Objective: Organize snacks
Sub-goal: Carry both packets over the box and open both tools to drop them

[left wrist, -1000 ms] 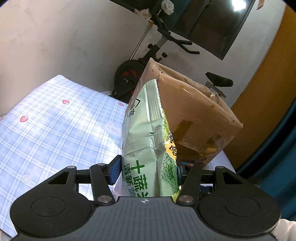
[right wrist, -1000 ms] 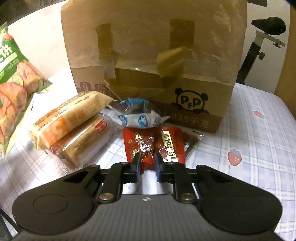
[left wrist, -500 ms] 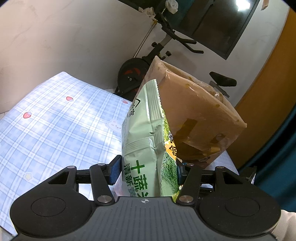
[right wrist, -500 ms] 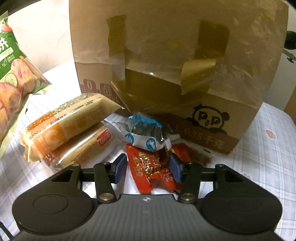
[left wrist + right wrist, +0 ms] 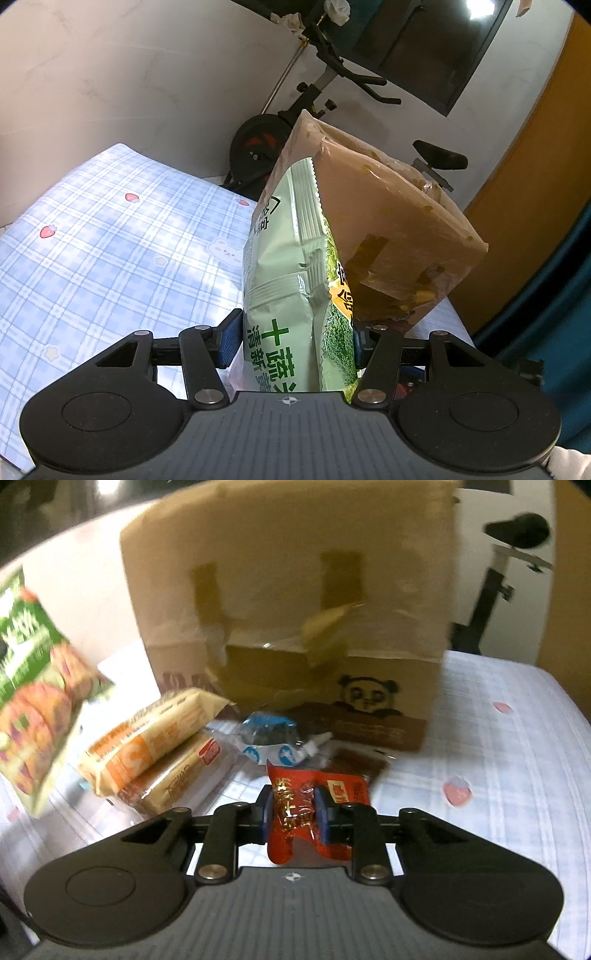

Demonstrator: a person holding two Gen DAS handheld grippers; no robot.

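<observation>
Left gripper pinching green snack bag, held upright just left of paper bag, likely staged for dropping in; right gripper pinching red packet, raised in front of paper bag; orange biscuit packs and blue-white wrapper lie at its foot; view blurred, lift height unclear

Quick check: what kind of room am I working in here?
Probably a bedroom at home: a blue checked bedsheet with strawberry prints, a black exercise bike by the white wall, and a dark wall-mounted screen.
</observation>
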